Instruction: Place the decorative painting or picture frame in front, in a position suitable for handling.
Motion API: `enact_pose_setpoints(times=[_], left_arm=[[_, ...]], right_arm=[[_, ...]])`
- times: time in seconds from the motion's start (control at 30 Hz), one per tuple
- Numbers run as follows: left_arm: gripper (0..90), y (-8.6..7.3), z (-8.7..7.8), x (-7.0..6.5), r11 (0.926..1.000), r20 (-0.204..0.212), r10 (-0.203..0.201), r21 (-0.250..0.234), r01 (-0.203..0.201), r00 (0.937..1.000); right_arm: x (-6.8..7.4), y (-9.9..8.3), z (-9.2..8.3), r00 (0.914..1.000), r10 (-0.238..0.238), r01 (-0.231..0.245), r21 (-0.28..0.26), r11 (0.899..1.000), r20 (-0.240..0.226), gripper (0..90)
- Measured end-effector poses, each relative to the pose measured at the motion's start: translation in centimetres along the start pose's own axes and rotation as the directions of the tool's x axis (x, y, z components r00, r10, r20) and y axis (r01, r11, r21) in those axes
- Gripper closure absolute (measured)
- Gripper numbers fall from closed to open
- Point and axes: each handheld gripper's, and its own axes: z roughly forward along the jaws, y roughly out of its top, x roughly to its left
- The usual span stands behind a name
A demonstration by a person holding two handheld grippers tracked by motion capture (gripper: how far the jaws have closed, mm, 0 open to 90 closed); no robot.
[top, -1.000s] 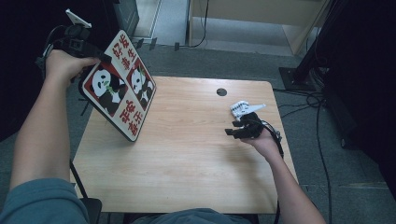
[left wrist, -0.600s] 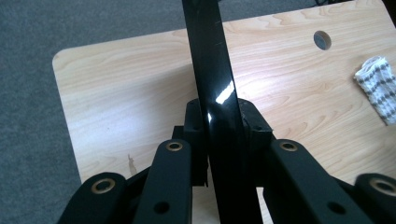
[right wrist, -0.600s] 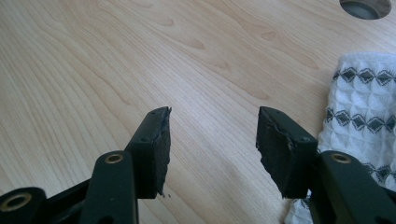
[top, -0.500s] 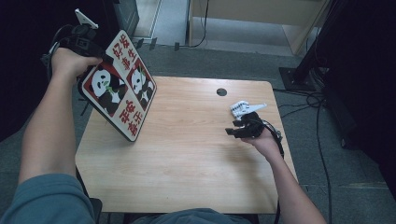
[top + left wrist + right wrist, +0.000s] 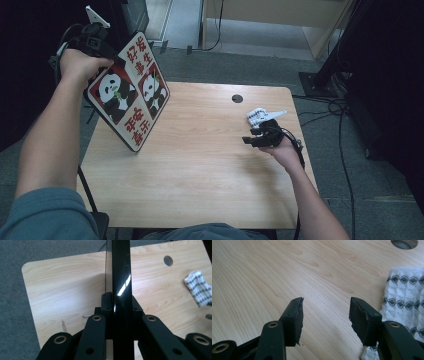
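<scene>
A black-framed board (image 5: 129, 90) with two pandas and red characters stands tilted on the left of the wooden table (image 5: 200, 165), its lower corner on the top. My left gripper (image 5: 114, 56) is shut on the board's upper edge. In the left gripper view the glossy black edge (image 5: 121, 277) runs straight up between the pads of my left gripper (image 5: 121, 306). My right gripper (image 5: 248, 138) rests low over the table at the right, open with nothing between its fingers (image 5: 325, 315). A white patterned cloth (image 5: 256, 116) lies just beyond it, beside the right finger (image 5: 404, 300).
A round cable hole (image 5: 237, 98) sits near the table's far edge. Cables lie on the grey floor (image 5: 330, 107) to the right. A dark stand (image 5: 325, 75) rises beyond the far right corner.
The left hand has shifted slightly to the right at the board's top edge. The board keeps its tilt and place. The right hand has not moved.
</scene>
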Motion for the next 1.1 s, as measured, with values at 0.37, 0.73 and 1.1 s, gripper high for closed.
enact_pose_setpoints(times=[0.37,0.73,1.1], left_arm=[[80.7,-0.8,-1.3,-5.0,0.9907,0.056,0.136,0.001,-0.136,0.9891],[80.6,-1.4,-0.6,-14.1,0.9556,0.145,0.28,0.052,-0.29,0.9489],[80.4,-3.2,2.9,-18.6,0.9434,0.238,0.314,0.03,-0.33,0.919]], right_arm=[[-0.2,0.0,0.0,0.9998,0.017,-0.017,0.0,1.0,0.005,46.0],[-0.4,-0.2,-0.1,0.9988,0.022,-0.023,0.025,0.999,0.043,46.0],[-0.6,-0.4,-0.4,0.9992,0.031,-0.031,-0.002,1.0,0.024,45.4]])
